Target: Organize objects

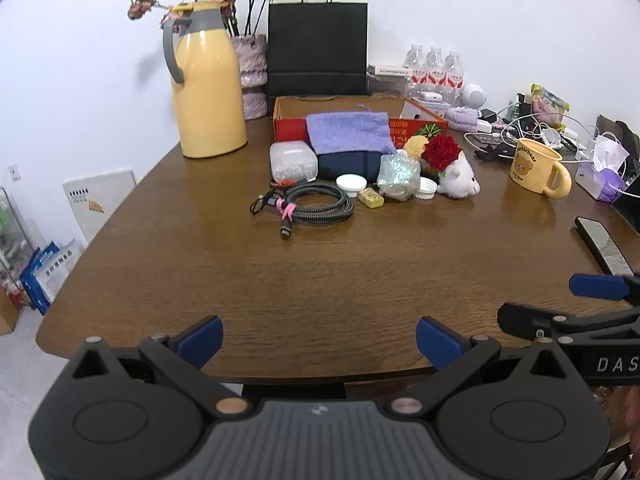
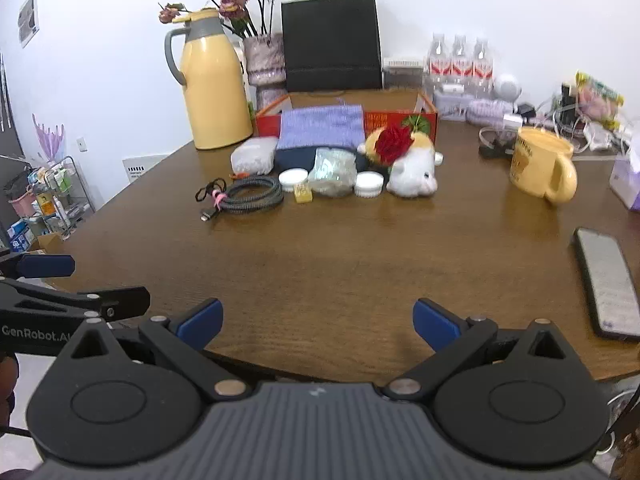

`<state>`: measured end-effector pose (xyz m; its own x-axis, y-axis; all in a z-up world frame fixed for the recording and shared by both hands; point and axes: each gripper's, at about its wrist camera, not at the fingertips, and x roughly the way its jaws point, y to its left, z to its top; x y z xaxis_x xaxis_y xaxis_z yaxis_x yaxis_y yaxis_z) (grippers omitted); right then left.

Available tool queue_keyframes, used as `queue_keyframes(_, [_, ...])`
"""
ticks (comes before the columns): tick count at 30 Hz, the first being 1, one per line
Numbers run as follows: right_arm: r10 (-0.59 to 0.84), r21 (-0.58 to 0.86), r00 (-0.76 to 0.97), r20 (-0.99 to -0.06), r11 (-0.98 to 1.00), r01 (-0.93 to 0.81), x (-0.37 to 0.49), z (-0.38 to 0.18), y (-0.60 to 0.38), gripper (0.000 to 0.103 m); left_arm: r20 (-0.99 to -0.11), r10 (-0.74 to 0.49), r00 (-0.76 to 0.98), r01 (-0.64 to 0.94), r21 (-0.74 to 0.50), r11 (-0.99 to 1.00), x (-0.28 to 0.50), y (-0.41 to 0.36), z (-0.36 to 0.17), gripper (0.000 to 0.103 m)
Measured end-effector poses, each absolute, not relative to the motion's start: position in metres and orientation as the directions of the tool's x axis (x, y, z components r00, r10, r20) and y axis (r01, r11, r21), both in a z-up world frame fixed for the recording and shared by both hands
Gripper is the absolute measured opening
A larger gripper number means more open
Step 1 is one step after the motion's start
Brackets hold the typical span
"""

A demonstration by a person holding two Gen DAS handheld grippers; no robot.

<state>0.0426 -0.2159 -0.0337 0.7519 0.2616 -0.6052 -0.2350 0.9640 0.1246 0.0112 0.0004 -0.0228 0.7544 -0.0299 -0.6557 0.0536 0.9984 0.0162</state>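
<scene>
A red cardboard box (image 1: 292,126) (image 2: 267,120) stands at the back of the wooden table, with a purple knitted cloth (image 1: 348,130) (image 2: 322,126) draped over its front. Before it lie a clear plastic box (image 1: 293,162), a navy pouch (image 1: 348,164), a coiled braided cable (image 1: 316,206) (image 2: 250,194), two white lids (image 1: 351,182), a small yellow block (image 1: 371,197), a crinkled clear bag (image 1: 398,178), a red rose (image 1: 441,152) and a white plush animal (image 1: 460,180) (image 2: 414,176). My left gripper (image 1: 319,340) and right gripper (image 2: 318,320) are open and empty over the near table edge.
A yellow thermos jug (image 1: 208,88), a vase of dried roses (image 1: 254,72) and a black paper bag (image 1: 318,48) stand at the back. A yellow mug (image 1: 538,172), cables, water bottles (image 1: 434,70) and tissues clutter the right. A phone (image 2: 606,280) lies near the right edge.
</scene>
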Motion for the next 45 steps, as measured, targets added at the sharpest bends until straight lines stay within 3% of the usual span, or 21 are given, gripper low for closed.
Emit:
queue_keyframes(11, [0.231,0.115,0.760,-0.607,0.972,-0.204,0.063,-0.047,-0.218,0.103,-0.665,0.011,0.747,0.019,0.038,0.999,0.039,0.009,-0.038,0.103])
queue_keyframes(15, [0.228,0.136,0.750,-0.621,0.974,-0.184,0.081,-0.055,-0.224,0.103,-0.646,-0.061,0.761,0.025,-0.064,0.998,0.060,0.022,-0.039,0.103])
queue_keyframes(17, [0.206,0.133,0.774,-0.599,0.978,-0.158,0.091,-0.057,-0.228,0.103,-0.626,-0.056,0.778,-0.008,-0.100,0.995,0.076,0.030,-0.042,0.102])
queue_keyframes(20, [0.190,0.080,0.857,-0.480,0.982,-0.172,0.098,-0.060,-0.230,0.103,-0.602,-0.022,0.798,-0.018,-0.061,0.998,0.099,0.032,-0.045,0.097])
queue_keyframes(21, [0.192,0.053,0.856,-0.479,0.980,-0.191,0.104,-0.061,-0.228,0.103,-0.596,-0.020,0.803,-0.001,-0.035,0.999,0.107,0.031,-0.047,0.093])
queue_keyframes(25, [0.126,-0.022,0.828,-0.546,0.986,-0.165,0.143,-0.064,-0.227,0.103,-0.561,-0.034,0.827,0.034,-0.011,0.999,0.141,0.025,-0.047,0.095])
queue_keyframes(28, [0.132,-0.010,0.852,-0.506,0.987,-0.159,0.168,-0.059,-0.237,0.103,-0.621,-0.078,0.780,0.077,-0.028,0.997,0.172,0.016,-0.050,0.096])
queue_keyframes(32, [0.109,0.022,0.862,-0.495,0.993,-0.113,0.214,-0.058,-0.251,0.103,-0.616,-0.014,0.788,-0.024,-0.054,0.998,0.191,0.010,-0.062,0.096])
queue_keyframes(35, [0.044,-0.021,0.867,-0.496,0.998,-0.063,0.246,-0.062,-0.255,0.095,-0.604,0.003,0.797,-0.067,-0.084,0.994,0.197,0.014,-0.065,0.097])
queue_keyframes(41, [0.093,0.009,0.847,-0.524,0.995,-0.104,0.286,-0.069,-0.256,0.095,-0.615,0.072,0.785,-0.166,-0.096,0.981,0.212,0.028,-0.073,0.094])
queue_keyframes(43, [0.096,-0.014,0.831,-0.548,0.992,-0.124,0.296,-0.077,-0.251,0.080,-0.632,0.088,0.770,-0.169,-0.068,0.983,0.218,0.028,-0.079,0.072])
queue_keyframes(44, [0.091,-0.023,0.824,-0.560,0.992,-0.125,0.300,-0.080,-0.249,0.049,-0.614,0.107,0.782,-0.164,-0.036,0.986,0.217,0.025,-0.078,0.060])
queue_keyframes(45, [0.087,-0.026,0.817,-0.570,0.992,-0.124,0.301,-0.082,-0.247,0.051,-0.613,0.099,0.784,-0.148,-0.029,0.989,0.217,0.023,-0.079,0.034])
